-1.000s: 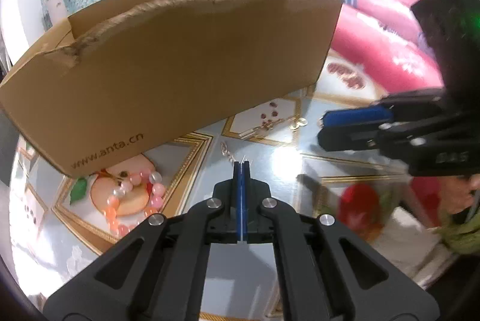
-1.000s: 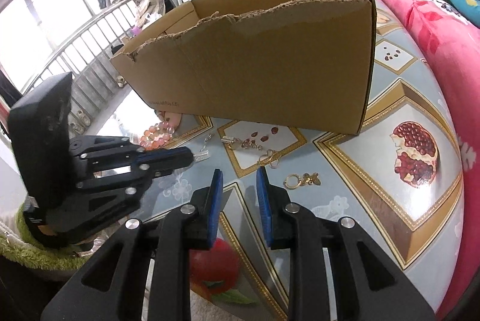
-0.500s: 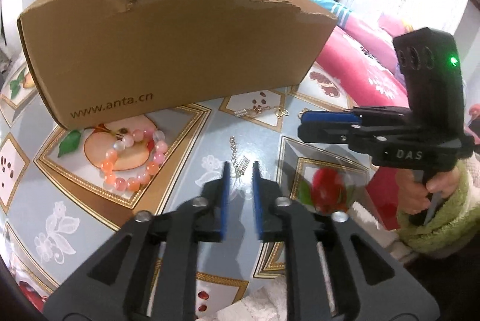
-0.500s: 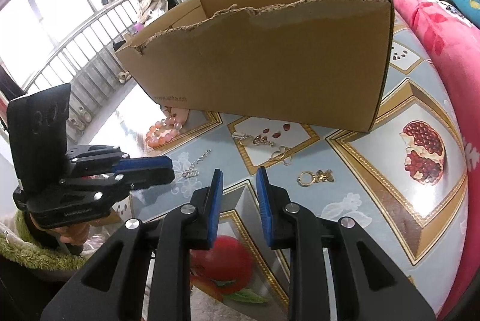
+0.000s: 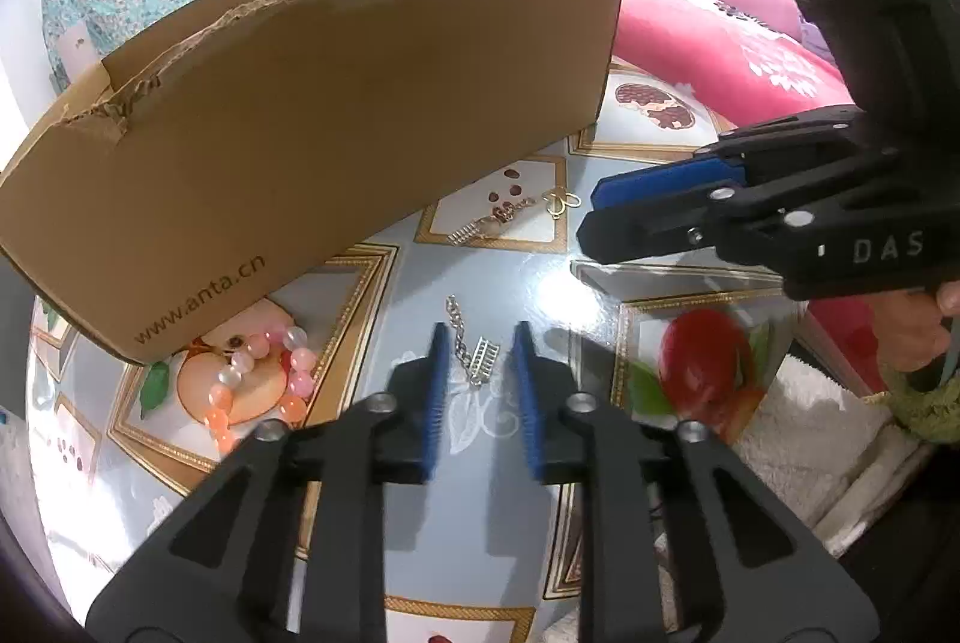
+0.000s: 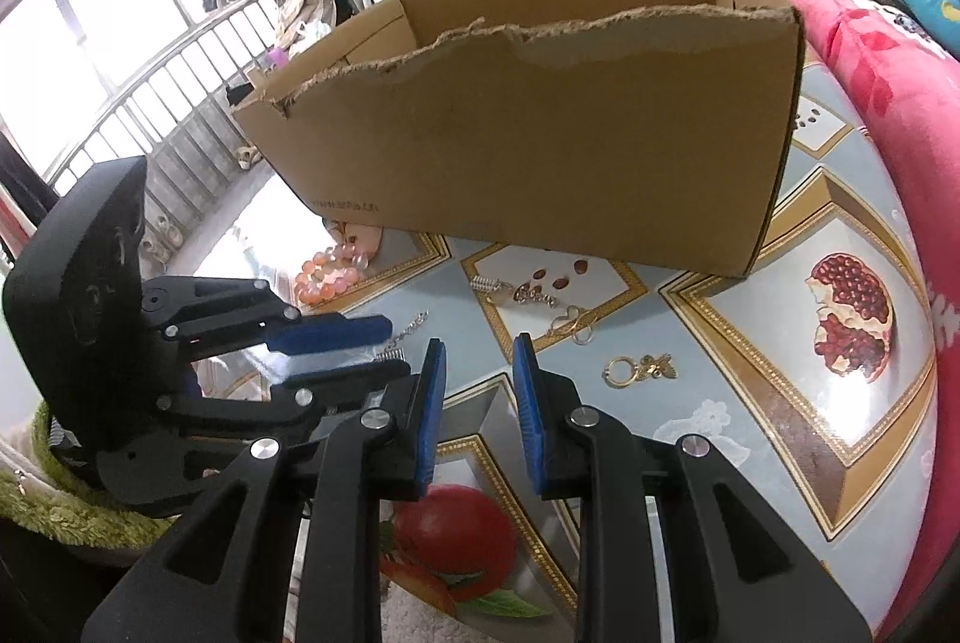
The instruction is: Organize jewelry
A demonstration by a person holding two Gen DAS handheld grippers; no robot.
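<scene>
Left gripper point(image 5: 480, 343), pitched down before the torn corrugated cardboard box point(image 5: 336, 114), jaws narrowly apart and closing around, not yet pinching, a silver chain with ladder charm point(image 5: 474, 349) on the glossy fruit-print tablecloth point(image 5: 540, 463); right gripper point(image 6: 479, 349) alongside, narrowly parted, empty.

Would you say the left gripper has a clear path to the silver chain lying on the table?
Probably yes: the left gripper sits right over the silver chain, its jaws closing with the chain between them, unpinched. Nothing lies between; the cardboard box stands farther back.
</scene>
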